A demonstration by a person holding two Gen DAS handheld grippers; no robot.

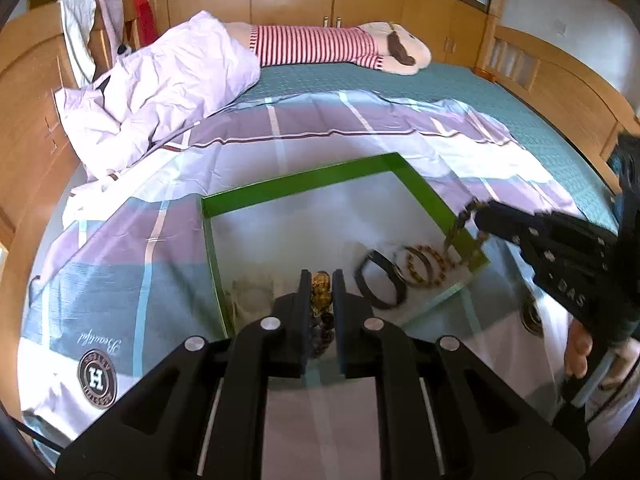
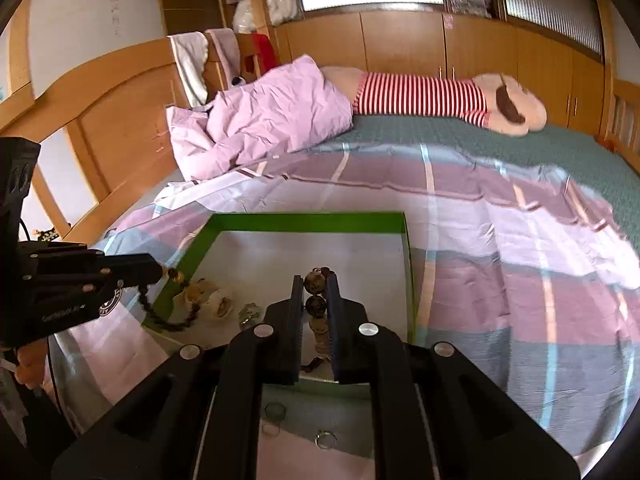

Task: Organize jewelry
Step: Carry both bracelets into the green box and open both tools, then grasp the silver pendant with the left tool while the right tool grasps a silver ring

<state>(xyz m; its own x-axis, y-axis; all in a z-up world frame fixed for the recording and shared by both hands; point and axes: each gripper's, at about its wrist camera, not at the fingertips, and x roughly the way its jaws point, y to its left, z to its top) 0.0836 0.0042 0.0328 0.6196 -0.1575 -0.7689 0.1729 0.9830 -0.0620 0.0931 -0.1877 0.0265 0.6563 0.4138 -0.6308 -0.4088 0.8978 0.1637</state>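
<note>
Each gripper is clamped on a beaded bracelet: the left gripper (image 1: 321, 280) on an amber bracelet (image 1: 321, 294), the right gripper (image 2: 316, 284) on a brown bracelet (image 2: 314, 294). Both hang over the green tray (image 1: 304, 184) on the bed.

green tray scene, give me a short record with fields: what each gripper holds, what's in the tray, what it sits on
left gripper: shut on a beaded bracelet with amber beads, over the tray's near left part
right gripper: shut on a brown bead bracelet, hanging over the tray's right side
tray: green tray, open top, pale floor
in tray: black band, beaded rings, pale trinkets
outside tray: small metal rings near the front edge
surface: plaid bedsheet
background: striped plush toy
</note>
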